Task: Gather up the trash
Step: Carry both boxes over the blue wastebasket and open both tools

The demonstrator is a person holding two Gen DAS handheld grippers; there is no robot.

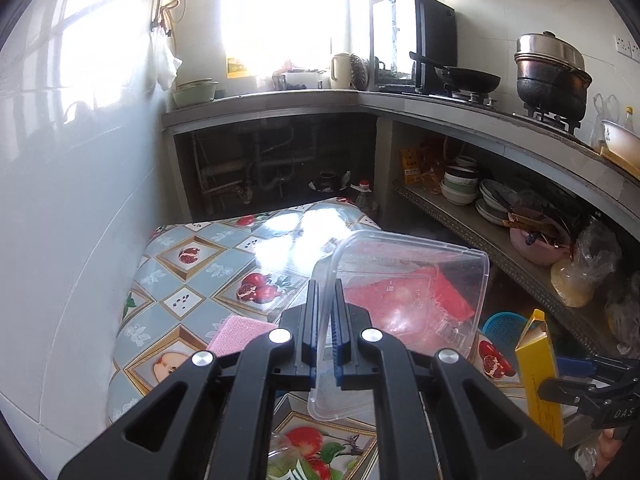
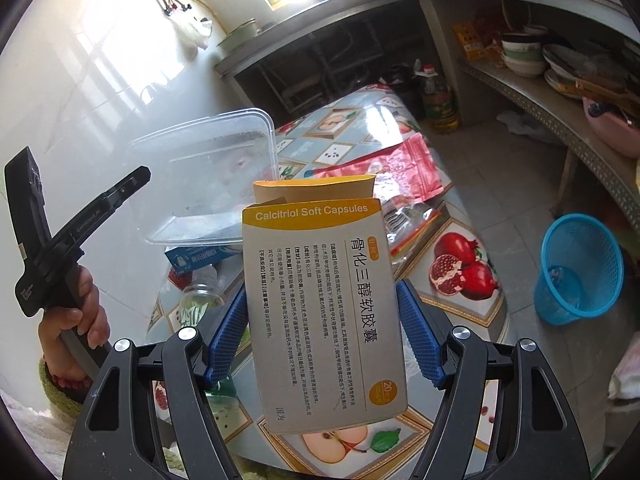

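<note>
L gripper (image 1: pixel 326 320) clamped on rim of clear plastic tub (image 1: pixel 404 280) — held up over fruit-print table (image 1: pixel 192 280). R gripper (image 2: pixel 322 332) pinches capsule box (image 2: pixel 324 312), also above table — blue bin (image 2: pixel 580 268) on floor beside table.

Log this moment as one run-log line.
left gripper: shut on clear container | right gripper: holding capsule box | blue bin: floor

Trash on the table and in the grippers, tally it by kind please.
Clear plastic containers: 1
Medicine boxes, yellow-topped box and blue box: 2
Red snack bags: 1
Clear bottles: 1
Total: 5
</note>
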